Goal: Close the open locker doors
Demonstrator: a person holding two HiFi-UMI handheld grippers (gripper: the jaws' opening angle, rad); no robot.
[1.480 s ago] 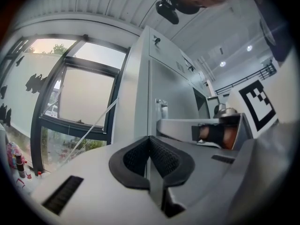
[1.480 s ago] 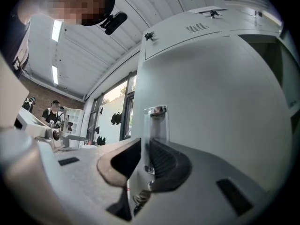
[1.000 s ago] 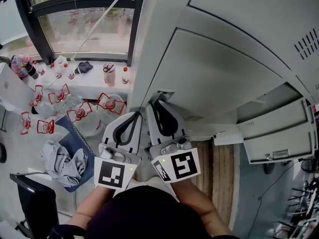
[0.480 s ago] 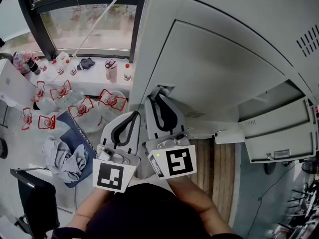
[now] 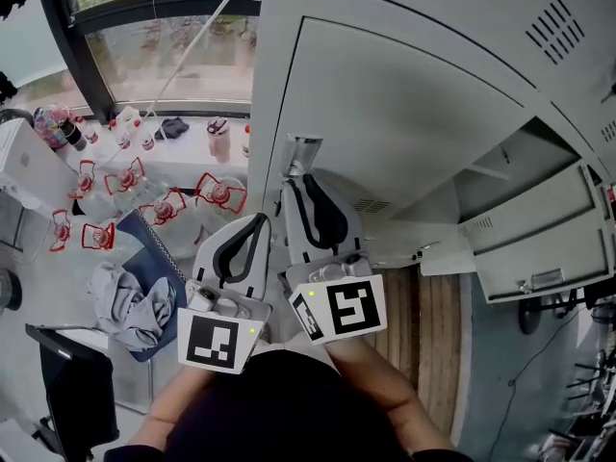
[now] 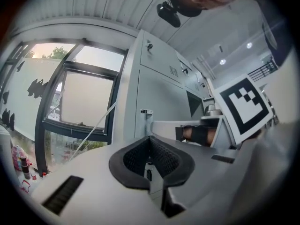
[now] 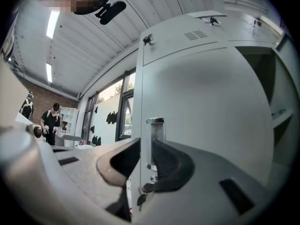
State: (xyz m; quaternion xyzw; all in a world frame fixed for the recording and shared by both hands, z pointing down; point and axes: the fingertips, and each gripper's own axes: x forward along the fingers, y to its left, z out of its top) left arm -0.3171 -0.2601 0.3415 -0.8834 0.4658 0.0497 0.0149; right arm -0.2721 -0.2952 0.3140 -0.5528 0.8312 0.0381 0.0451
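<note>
Door [image 5: 414, 133] looked heavy, stiff. Right claw [image 5: 301, 179] was just opening around its edge handle [image 7: 155, 139]; left claw [image 5: 260, 222] was shut, empty.

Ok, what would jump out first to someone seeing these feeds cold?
The big grey locker door filling the middle, with the right claw at its left edge; its jaws have just been opening, the latch plate between them. Right of it, open locker doors hang out; at left, red-clipped jars crowd by the window.
</note>
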